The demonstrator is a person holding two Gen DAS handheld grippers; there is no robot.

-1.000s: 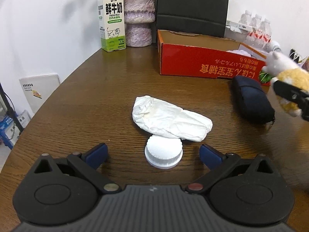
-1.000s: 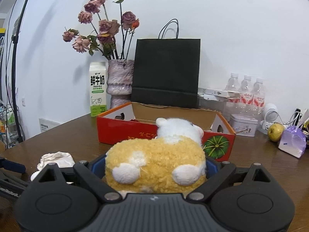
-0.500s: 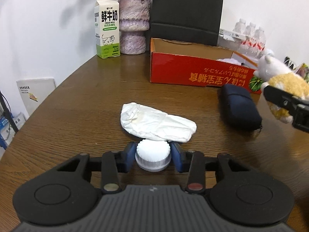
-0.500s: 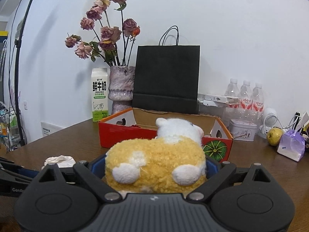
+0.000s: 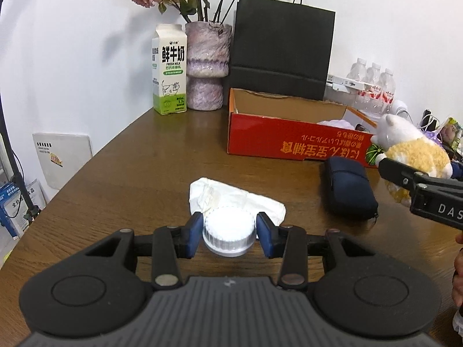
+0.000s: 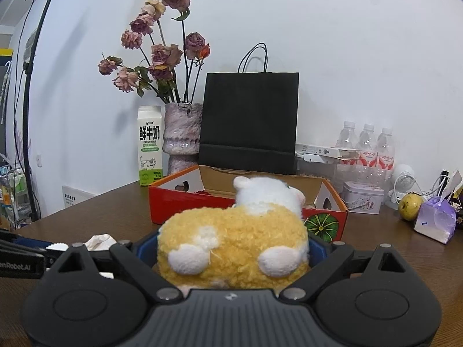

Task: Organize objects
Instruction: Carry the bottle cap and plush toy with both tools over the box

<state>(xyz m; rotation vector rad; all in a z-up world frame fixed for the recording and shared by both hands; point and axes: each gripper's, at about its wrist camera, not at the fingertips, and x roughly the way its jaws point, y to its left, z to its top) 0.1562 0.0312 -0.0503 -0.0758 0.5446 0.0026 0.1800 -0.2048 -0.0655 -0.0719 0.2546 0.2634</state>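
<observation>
My left gripper [image 5: 230, 235] is shut on a white ribbed bottle cap [image 5: 230, 234] and holds it above the table, just in front of a crumpled white paper wrap [image 5: 235, 198]. My right gripper [image 6: 231, 247] is shut on a yellow and white plush toy [image 6: 231, 245], held above the table in front of the open red cardboard box [image 6: 185, 202]. The plush [image 5: 413, 153] and the box [image 5: 292, 141] also show in the left wrist view. A dark blue pouch [image 5: 350, 188] lies in front of the box.
A milk carton [image 5: 169, 72], a vase of dried roses [image 5: 207, 66] and a black paper bag [image 5: 282, 49] stand at the back. Water bottles [image 6: 367, 147], a tin [image 6: 363, 201], a yellow fruit [image 6: 411, 206] and a purple packet [image 6: 435, 221] crowd the right.
My left gripper closed on the bottle cap and lifted it off the table. My right gripper rose a little with the plush toy in it.
</observation>
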